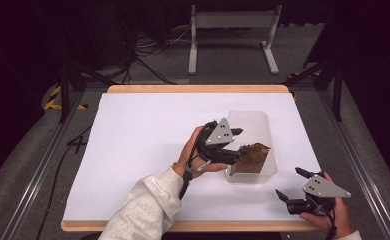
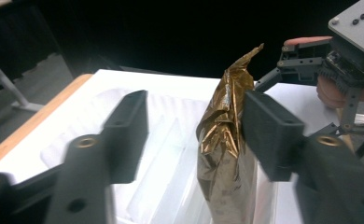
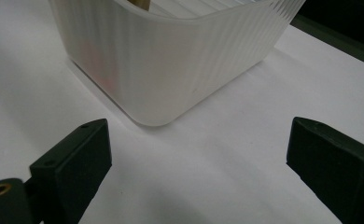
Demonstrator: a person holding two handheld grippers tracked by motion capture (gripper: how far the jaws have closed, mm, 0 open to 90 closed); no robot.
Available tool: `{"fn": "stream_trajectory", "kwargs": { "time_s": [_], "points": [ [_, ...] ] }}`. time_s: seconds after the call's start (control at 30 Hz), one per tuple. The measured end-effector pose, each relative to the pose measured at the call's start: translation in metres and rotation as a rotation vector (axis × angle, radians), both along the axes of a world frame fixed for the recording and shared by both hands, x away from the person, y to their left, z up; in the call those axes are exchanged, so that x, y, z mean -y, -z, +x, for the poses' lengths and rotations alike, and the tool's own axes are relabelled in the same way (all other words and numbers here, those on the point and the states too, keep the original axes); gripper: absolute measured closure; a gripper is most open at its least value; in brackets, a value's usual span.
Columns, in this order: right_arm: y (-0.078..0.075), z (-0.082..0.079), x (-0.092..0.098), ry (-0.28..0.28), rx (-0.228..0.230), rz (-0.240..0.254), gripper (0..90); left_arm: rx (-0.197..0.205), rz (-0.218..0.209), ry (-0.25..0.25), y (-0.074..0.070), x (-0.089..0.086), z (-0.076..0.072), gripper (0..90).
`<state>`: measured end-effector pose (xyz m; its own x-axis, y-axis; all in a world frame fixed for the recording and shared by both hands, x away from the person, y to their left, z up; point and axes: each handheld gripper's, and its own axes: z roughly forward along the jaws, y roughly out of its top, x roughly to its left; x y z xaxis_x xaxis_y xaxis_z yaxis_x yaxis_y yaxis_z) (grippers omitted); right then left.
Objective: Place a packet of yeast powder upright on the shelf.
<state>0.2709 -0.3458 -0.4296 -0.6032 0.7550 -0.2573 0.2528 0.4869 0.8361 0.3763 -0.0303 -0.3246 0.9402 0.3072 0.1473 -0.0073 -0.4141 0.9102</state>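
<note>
A translucent plastic container (image 1: 250, 127) lies right of centre on the white-covered table (image 1: 138, 150). A crumpled gold foil bag (image 1: 253, 157) stands upright in its near end. My left gripper (image 1: 239, 141) reaches in from the left, level with the bag's top. In the left gripper view the gripper (image 2: 194, 95) is open: the foil bag (image 2: 222, 140) leans against the right jaw and the left jaw stands well clear, over the container (image 2: 161, 135). My right gripper (image 1: 292, 184) rests open near the front right corner. Its own view shows the gripper (image 3: 199, 126) facing the container's corner (image 3: 171, 60), with nothing between the jaws.
The table's wooden edge (image 1: 198, 89) runs along the back, and the front edge lies just below my right hand. Dark floor, cables and a metal stand (image 1: 233, 35) lie beyond. Bare white surface spreads to the left of the container.
</note>
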Motion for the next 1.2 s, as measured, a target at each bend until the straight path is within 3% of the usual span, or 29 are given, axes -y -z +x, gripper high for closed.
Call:
{"fn": "stream_trajectory", "kwargs": {
  "time_s": [0.17,0.3,0.57,1.2],
  "points": [
    [0.0,0.0,0.0,0.0,0.0,-0.001,7.4,0.011,0.03,-0.036,0.0,-0.002,-0.001,24.4],
    [0.0,0.001,0.001,0.001,-0.001,0.002,7.4,0.012,0.071,-0.043,0.004,-0.002,0.0,19.6],
    [0.0,0.001,0.001,0.0,0.0,0.004,7.4,0.005,0.099,-0.073,0.01,-0.009,0.001,10.7],
    [-0.001,0.001,0.001,0.0,0.002,0.005,7.4,0.028,0.212,-0.117,0.029,-0.037,-0.004,6.0]
  ]
}}
